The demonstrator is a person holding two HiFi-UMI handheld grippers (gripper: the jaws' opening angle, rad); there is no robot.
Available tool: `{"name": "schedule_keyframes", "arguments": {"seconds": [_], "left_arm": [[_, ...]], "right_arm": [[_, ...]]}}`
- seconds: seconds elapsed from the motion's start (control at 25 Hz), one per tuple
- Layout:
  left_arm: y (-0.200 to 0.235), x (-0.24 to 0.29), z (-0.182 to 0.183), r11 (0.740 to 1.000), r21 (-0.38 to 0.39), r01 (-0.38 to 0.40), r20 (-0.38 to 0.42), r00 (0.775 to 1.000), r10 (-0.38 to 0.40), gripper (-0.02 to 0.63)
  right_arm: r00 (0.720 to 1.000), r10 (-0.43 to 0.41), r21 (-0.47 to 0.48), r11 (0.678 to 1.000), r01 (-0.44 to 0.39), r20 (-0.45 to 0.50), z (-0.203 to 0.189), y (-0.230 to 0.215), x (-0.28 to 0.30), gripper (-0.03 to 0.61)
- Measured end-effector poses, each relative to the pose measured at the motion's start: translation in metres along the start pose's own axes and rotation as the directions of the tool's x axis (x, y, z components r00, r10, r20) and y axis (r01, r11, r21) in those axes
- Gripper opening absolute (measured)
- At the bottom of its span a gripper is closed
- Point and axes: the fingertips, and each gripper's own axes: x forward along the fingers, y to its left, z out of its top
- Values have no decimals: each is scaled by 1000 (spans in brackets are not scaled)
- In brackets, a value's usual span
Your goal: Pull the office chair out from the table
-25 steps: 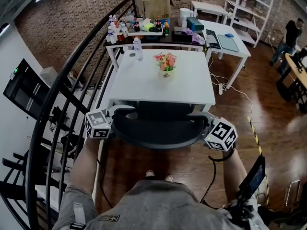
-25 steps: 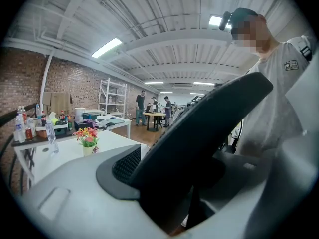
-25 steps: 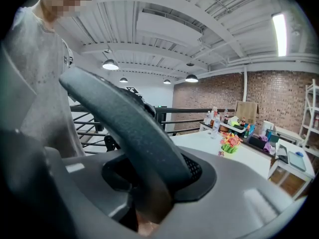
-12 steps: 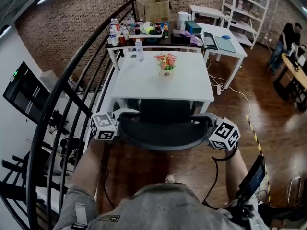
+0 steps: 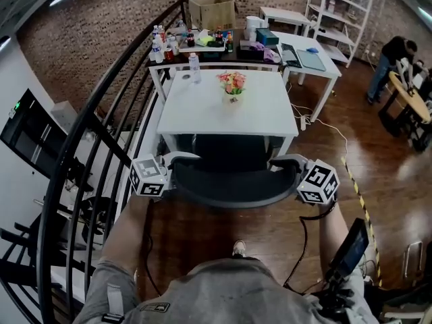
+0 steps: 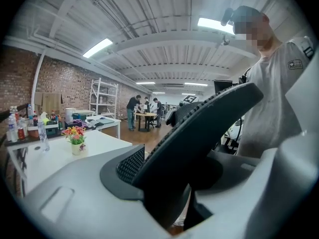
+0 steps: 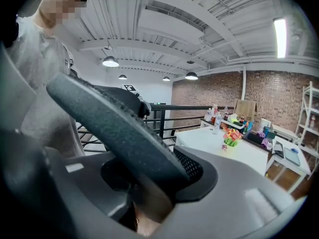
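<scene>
The black office chair (image 5: 229,181) stands at the near edge of the white table (image 5: 202,117), its seat still partly under the top. My left gripper (image 5: 177,162) holds the left end of the curved backrest and my right gripper (image 5: 287,164) the right end. In the left gripper view the dark backrest rim (image 6: 199,128) runs between the grey jaws of the left gripper (image 6: 174,171), which are closing. In the right gripper view the rim (image 7: 114,128) lies between the jaws of the right gripper (image 7: 144,183), which are opening slightly.
A flower vase (image 5: 232,86) and a bottle (image 5: 194,66) stand on the table. A black stair railing (image 5: 101,113) curves along the left. Cluttered tables (image 5: 216,42) lie beyond, with people (image 5: 381,66) at the far right. A cable and striped tape (image 5: 358,194) run along the wooden floor.
Both grippers and the chair back have come toward me, away from the table. The table now sits farther up the head view, and I have stepped back.
</scene>
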Motion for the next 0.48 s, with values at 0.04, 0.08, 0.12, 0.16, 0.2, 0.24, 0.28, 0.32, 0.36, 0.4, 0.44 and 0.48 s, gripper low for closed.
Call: {"name": "schedule_keyframes", "arguments": {"seconds": [0.04, 0.08, 0.12, 0.16, 0.2, 0.24, 0.28, 0.32, 0.36, 0.4, 0.44, 0.48], "left_arm": [[0, -3, 2, 1000, 2, -5, 7, 1000, 5, 210], [-1, -6, 3, 1000, 4, -7, 12, 1000, 7, 213], [-3, -8, 4, 1000, 6, -5, 14, 1000, 5, 214], [-5, -10, 4, 1000, 7, -1, 16, 1000, 1, 213], [-7, -11, 4, 1000, 7, 3, 17, 1000, -3, 213], [-10, -13, 4, 1000, 7, 8, 19, 1000, -8, 213], [-14, -14, 4, 1000, 6, 12, 20, 1000, -12, 213], [-18, -16, 4, 1000, 6, 15, 22, 1000, -16, 212], [-22, -18, 3, 1000, 7, 18, 24, 1000, -18, 210], [-27, -20, 3, 1000, 8, 19, 26, 999, -19, 210], [-31, -23, 2, 1000, 10, 20, 27, 999, -21, 210], [-36, -26, 0, 1000, 11, 22, 26, 999, -22, 210]], "right_arm": [[1000, 4, -2, 1000, -4, -1, 0, 5, 2, 182], [1000, 5, -3, 1000, -5, -3, 1, 9, 3, 179], [1000, 5, -2, 1000, -5, -4, 1, 14, 3, 175], [1000, 4, 0, 1000, -4, -5, 0, 18, 3, 173], [1000, 3, 4, 1000, -3, -5, 1, 22, 2, 172], [1000, 3, 8, 1000, -3, -6, 1, 26, 2, 172], [1000, 4, 12, 1000, -4, -7, 1, 30, 1, 170], [1000, 5, 15, 1000, -5, -9, 1, 34, -1, 170], [1000, 5, 17, 1000, -5, -9, 2, 39, -2, 169], [1000, 3, 19, 1000, -3, -11, 2, 44, -3, 169], [1000, 1, 21, 1000, -1, -12, 3, 50, -4, 169], [1000, -2, 22, 1000, 2, -14, 3, 56, -5, 169]]}}
